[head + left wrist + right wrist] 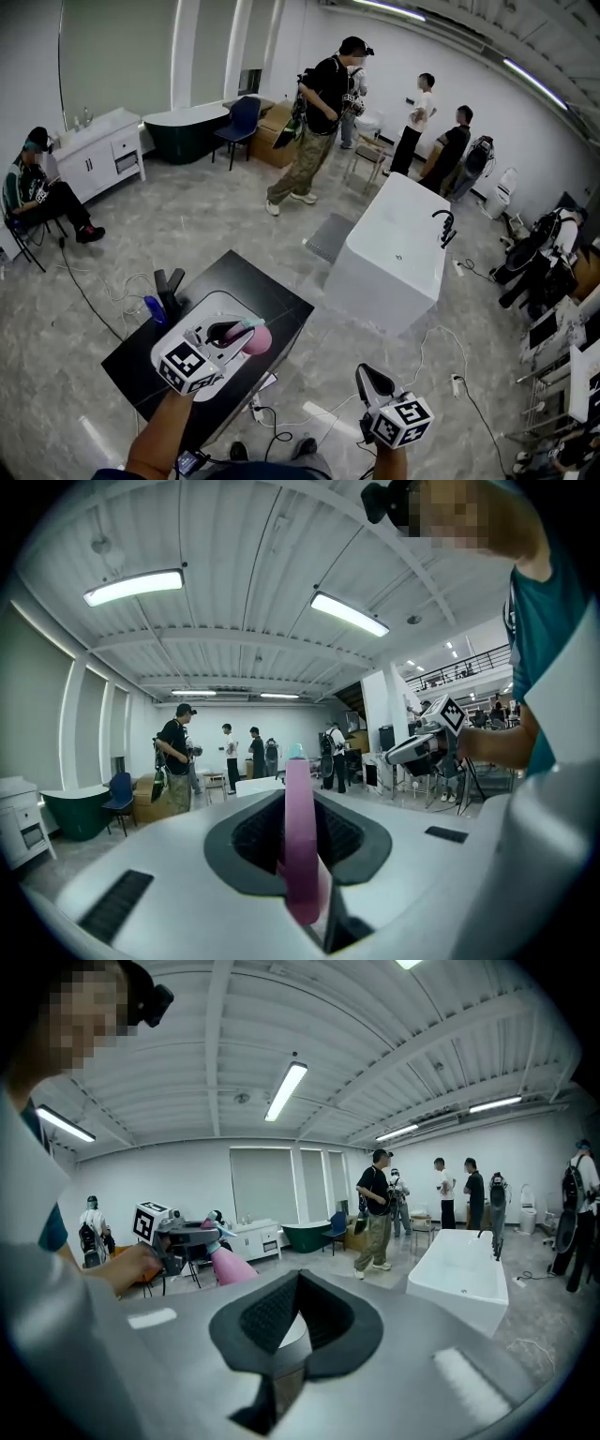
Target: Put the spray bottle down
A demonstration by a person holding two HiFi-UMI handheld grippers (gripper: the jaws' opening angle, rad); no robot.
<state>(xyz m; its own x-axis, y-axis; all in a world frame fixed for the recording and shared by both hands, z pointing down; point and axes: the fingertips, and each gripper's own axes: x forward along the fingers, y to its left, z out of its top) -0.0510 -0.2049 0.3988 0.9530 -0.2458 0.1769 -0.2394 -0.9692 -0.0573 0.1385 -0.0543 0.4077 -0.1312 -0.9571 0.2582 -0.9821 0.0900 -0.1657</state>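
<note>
Spray bottle (255,339) in left tool (230,332) — over table (246,277), bathtub (398,246) right.

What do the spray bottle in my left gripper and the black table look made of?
Spray bottle: probably plastic, opaque pink, smooth and faintly shiny, with a teal nozzle. Table: flat black top, dull sheen, no visible grain; laminate or painted metal, the look leaves it open.

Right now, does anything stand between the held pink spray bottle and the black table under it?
Nothing visible does. The left gripper holds the spray bottle above the black table; the blue item and dark objects stand aside at its left edge. The spot beneath is hidden.
</note>
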